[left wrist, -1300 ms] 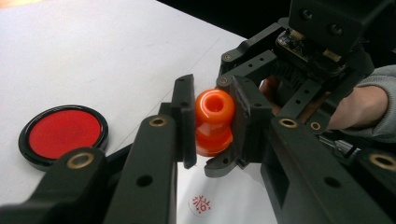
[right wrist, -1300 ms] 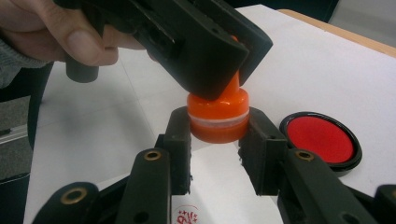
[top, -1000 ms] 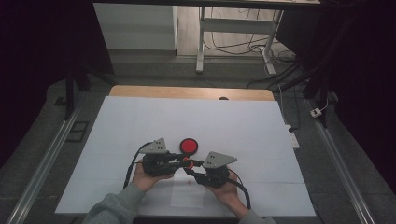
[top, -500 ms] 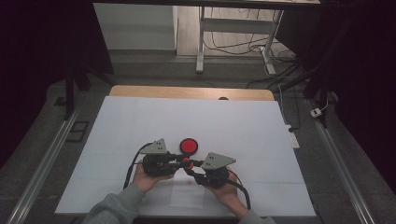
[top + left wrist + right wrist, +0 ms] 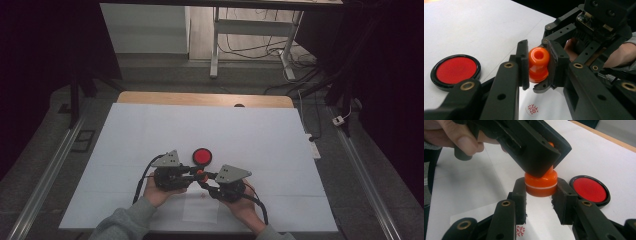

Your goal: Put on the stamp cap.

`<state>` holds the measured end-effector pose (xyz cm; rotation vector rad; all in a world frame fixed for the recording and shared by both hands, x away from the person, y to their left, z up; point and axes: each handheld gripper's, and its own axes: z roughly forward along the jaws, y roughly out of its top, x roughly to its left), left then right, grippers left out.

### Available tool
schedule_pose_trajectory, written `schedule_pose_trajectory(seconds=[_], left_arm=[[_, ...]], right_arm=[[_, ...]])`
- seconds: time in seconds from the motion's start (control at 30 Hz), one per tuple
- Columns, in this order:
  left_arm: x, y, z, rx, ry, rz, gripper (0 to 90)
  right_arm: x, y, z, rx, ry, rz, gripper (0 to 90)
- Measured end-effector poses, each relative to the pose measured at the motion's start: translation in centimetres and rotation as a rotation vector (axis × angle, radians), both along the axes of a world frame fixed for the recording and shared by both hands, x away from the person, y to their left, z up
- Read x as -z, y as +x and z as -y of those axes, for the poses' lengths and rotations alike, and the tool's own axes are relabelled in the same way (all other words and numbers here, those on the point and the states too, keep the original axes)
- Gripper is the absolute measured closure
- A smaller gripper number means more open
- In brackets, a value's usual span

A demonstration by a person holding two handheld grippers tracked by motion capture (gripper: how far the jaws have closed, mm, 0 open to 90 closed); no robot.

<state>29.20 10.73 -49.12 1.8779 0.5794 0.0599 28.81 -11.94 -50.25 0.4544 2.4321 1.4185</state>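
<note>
The orange stamp [image 5: 538, 65] hangs upright above the white paper [image 5: 200, 212] on the surface [image 5: 260, 135], long axis vertical; the left gripper [image 5: 537, 66] pinches its narrow handle, the right gripper [image 5: 540, 195] clamps its wide base; both fingers hold it equally near; the red ink pad [image 5: 202, 156] lies at twelve o'clock, just beyond.

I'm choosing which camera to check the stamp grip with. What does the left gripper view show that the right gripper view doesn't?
Left gripper view: the hollow top of the orange stamp, clamped at its neck by the left gripper. Right gripper view: the stamp's wider base with a white band, held by the right gripper. Both: the red ink pad and a red stamped mark on the white paper.
</note>
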Motion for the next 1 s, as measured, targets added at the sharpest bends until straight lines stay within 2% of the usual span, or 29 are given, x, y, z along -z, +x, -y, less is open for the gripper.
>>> schedule_pose_trajectory(seconds=[0.37, 0.47, 0.9, 1.0], left_arm=[[0.36, -0.30, 0.41, -0.012, 0.009, 0.016, 72.6], [0.59, -0.26, 0.58, -0.016, 0.019, 0.005, 72.6], [0.45, -0.34, 0.64, -0.028, 0.028, 0.000, 72.4], [0.41, -0.30, 0.59, -0.030, 0.020, -0.013, 72.3]], right_arm=[[0.14, -0.03, 0.16, 0.002, -0.006, -0.010, 64.8], [0.32, 0.05, 0.20, 0.004, -0.022, -0.015, 64.8], [0.49, 0.17, 0.24, -0.005, -0.016, -0.023, 64.5], [0.46, 0.17, 0.25, -0.005, -0.013, -0.022, 64.4]])
